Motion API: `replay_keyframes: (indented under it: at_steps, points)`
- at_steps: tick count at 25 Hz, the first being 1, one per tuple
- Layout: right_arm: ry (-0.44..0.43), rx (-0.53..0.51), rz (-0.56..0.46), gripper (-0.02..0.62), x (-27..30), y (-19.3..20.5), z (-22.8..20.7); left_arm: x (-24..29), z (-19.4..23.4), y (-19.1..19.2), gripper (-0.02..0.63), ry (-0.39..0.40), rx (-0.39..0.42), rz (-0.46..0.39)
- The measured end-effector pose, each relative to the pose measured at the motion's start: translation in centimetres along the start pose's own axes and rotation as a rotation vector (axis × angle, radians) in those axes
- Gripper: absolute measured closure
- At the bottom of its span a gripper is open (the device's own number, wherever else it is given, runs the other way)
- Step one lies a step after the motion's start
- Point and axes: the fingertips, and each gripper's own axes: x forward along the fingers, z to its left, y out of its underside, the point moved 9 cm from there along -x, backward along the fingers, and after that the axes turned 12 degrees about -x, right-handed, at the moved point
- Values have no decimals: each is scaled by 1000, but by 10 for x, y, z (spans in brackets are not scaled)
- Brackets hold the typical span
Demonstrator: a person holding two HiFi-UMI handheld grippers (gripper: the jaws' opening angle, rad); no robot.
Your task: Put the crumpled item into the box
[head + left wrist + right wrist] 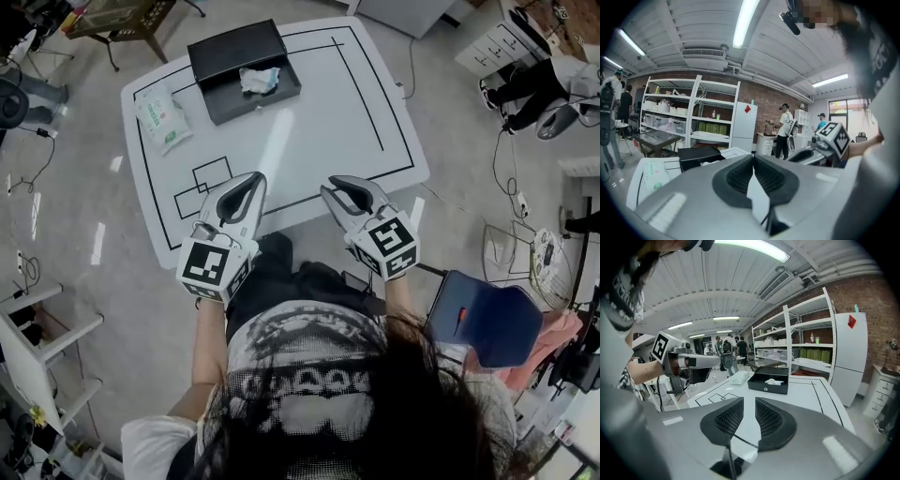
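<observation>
A crumpled white and pale-blue item (260,80) lies inside the open black box (234,52) at the table's far side; it also shows in the right gripper view as the crumpled item (774,381) in the box (766,386). My left gripper (251,180) hovers over the table's near edge with its tips together and nothing held. My right gripper (336,185) hangs beside it, a hand's width to the right. In its own view the right gripper (749,403) keeps a narrow gap that holds nothing. The left gripper (753,158) has its tips touching. Both are well short of the box.
The white table (356,112) carries black outline markings. A green-and-white wipes packet (163,119) lies at its far left, beside the box. A blue chair (492,319) stands at my right. Shelves (806,343), a white fridge (848,352) and several standing people are beyond the table.
</observation>
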Motion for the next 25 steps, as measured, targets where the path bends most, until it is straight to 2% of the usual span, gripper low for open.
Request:
replay_keyframes:
  at_steps: [16,25]
  points:
    - [-20,-20,-86,525,-116,38,53,-53,-132,42,606,-20,35,-17]
    - [-33,-10,-122,532,-152,50,80,-87,-171,59,606,-50,56,-13]
